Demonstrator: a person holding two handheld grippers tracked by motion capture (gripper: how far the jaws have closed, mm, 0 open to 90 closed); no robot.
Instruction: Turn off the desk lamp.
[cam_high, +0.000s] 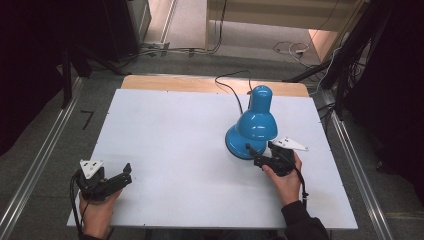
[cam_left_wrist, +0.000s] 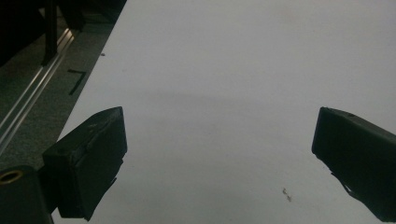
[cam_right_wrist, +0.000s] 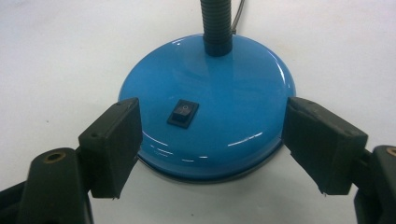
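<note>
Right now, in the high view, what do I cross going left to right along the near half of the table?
Left tongs in the person's left hand → bare white tabletop → blue lamp base → right tongs, jaws open at the base → grey three-cornered plate.

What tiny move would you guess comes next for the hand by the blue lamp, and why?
Probably close the right tongs on the lamp base. The jaws already stand open on either side of it, not visibly gripping. The switch sits between them, so pressing it is the other possibility.
</note>
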